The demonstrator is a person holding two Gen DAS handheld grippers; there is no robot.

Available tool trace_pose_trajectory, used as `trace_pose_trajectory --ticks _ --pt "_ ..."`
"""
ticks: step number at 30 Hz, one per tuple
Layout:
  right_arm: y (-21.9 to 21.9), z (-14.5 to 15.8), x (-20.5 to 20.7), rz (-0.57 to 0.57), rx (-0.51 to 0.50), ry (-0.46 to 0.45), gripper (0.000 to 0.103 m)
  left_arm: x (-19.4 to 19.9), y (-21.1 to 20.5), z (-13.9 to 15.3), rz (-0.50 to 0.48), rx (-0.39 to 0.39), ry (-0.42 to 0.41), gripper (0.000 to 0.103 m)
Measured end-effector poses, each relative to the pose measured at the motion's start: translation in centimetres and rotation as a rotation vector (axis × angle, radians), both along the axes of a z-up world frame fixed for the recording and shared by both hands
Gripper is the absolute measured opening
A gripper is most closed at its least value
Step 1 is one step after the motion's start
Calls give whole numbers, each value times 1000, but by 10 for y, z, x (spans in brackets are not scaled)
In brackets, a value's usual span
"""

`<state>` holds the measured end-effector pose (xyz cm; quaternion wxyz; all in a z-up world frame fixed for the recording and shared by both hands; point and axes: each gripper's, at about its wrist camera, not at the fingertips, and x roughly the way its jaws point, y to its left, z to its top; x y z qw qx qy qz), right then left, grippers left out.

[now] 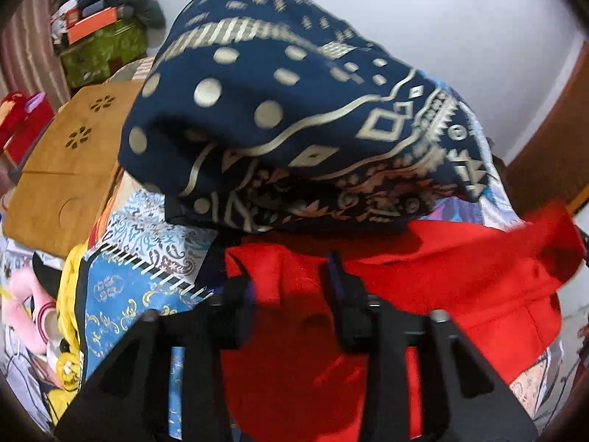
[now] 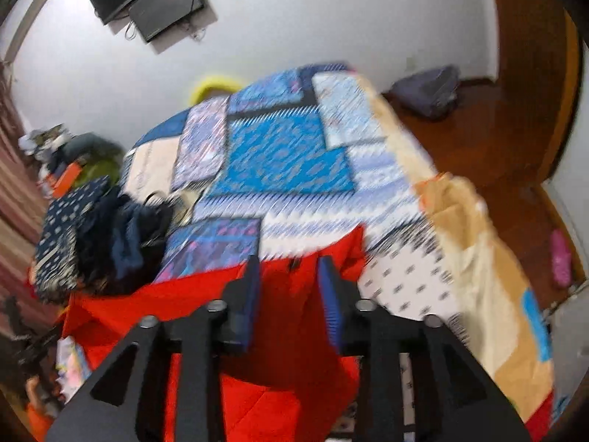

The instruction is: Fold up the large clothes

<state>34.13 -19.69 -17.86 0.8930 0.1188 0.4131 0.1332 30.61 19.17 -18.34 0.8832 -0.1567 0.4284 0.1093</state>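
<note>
Patchwork bedspread (image 2: 283,154), white-walled bedroom. Red garment (image 1: 460,287): spread at near edge, soft, light, floppy; best pinched at hem corners. Left gripper (image 1: 291,280) and right gripper (image 2: 289,280): both seen parted over it, nothing clamped.

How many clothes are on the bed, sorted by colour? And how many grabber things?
Red clothes: 1, the red garment
Dark blue clothes with pale patterns: 1, the patterned cloth
Dark heap beside it: too blurred to count
Grippers: 2, left gripper and right gripper, fingers apart on both
Total: 2 clothes counted, 2 grippers
</note>
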Motion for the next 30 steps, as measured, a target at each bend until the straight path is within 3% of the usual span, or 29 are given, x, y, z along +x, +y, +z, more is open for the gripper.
trace_pose_trajectory --ticks 2,5,9,15,17,22,27,30 --pt "-9 6 -6 -3 2 -26 64 -8 2 7 20 -9 -40 58" --pt "-21 6 -14 -18 8 -10 66 -24 5 18 47 -18 -85 64" --pt "-33 -16 -28 5 6 97 66 -48 8 16 92 -14 -77 71" --pt "-31 -60 -48 61 55 254 66 -81 9 -38 99 -65 83 72" --pt "-28 -72 -52 74 96 295 66 -94 11 -58 120 -129 121 72" --pt "-22 -77 -47 62 157 291 69 -120 10 -98 158 -355 163 72" --pt "-8 -89 -34 50 198 325 69 -126 -3 -107 150 -515 129 72" --pt "2 -90 -33 71 154 315 55 -122 -13 -113 129 -613 115 72"
